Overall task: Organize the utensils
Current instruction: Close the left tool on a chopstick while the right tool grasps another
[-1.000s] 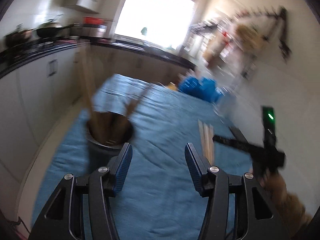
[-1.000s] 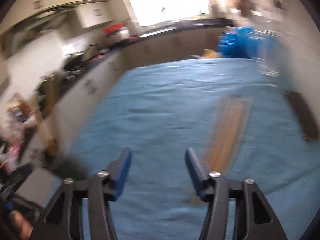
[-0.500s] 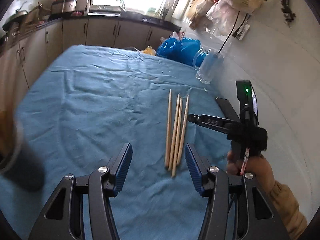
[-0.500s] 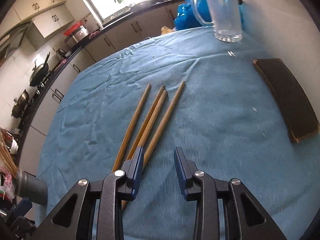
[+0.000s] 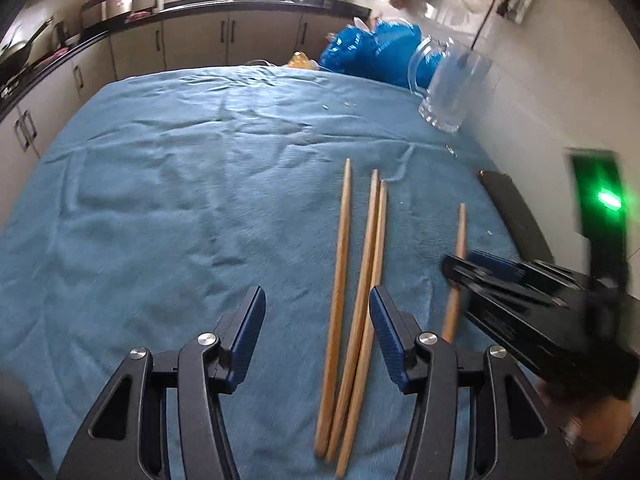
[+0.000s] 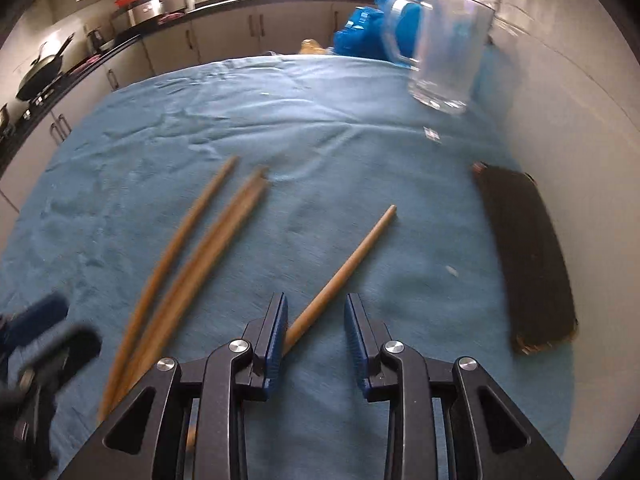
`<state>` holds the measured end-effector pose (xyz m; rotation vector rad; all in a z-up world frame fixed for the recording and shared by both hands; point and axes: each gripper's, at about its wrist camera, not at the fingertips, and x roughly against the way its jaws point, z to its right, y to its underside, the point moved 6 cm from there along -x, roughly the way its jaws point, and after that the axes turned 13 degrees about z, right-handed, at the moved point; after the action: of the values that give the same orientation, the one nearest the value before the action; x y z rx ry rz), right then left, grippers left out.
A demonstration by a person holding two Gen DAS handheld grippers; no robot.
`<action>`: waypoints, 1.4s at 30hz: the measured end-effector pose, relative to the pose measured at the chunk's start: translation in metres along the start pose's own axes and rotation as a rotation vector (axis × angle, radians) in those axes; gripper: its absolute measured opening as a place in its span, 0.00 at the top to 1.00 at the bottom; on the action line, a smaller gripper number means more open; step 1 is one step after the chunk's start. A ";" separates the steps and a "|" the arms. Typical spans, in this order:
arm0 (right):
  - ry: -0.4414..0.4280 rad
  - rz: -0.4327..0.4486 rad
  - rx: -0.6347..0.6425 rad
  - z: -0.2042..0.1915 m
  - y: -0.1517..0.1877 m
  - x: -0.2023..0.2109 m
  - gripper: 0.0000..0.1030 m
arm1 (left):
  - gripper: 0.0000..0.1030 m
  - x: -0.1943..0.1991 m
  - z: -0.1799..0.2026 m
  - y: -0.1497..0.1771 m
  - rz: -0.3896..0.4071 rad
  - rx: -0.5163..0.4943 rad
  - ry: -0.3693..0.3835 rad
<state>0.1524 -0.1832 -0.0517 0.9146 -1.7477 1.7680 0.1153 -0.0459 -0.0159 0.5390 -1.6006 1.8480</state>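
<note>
Since half a second ago, one chopstick [image 6: 345,266] is lying apart from the other three chopsticks [image 5: 362,292], drawn toward the dark board [image 6: 528,256], and our right gripper [image 6: 316,332] is sitting over its thick end. We are keeping those fingers parted, the stick touching the inner face of the left one, nothing clamped yet. Our left gripper [image 5: 318,336] is hovering with fingers wide open, the three sticks lying just beside its right finger. All four are resting on the blue cloth of the desk [image 5: 168,208], nearer us than the glass mug [image 5: 452,84]. We are judging these sticks light, stiff and smooth, so they are likely to roll or pivot; taking hold near the thick end, squarely across the shaft, looks safest. Beyond the mug, blue bags [image 5: 372,54] are sitting at the far edge. Soft cloth may be letting fingertips snag, and both grippers are working close together.
</note>
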 end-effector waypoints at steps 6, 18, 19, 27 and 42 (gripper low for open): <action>-0.005 0.003 -0.016 0.018 0.011 0.012 0.70 | 0.76 -0.037 0.010 -0.008 -0.042 -0.011 0.019; -0.011 0.009 -0.022 0.018 0.013 0.016 0.76 | 0.93 -0.009 -0.024 0.012 -0.123 0.029 -0.044; -0.015 0.003 -0.015 0.017 0.015 0.018 0.80 | 0.93 -0.003 -0.026 0.017 -0.137 0.048 -0.030; -0.145 -0.116 -0.015 0.016 0.042 0.043 0.85 | 0.93 0.048 -0.031 0.069 -0.256 0.100 0.069; -0.067 -0.410 0.006 0.013 0.058 0.047 0.75 | 0.92 0.025 -0.015 0.053 -0.387 -0.014 0.003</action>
<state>0.0799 -0.2050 -0.0562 1.2445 -1.4627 1.4896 0.0620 -0.0296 -0.0404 0.7790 -1.3897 1.5457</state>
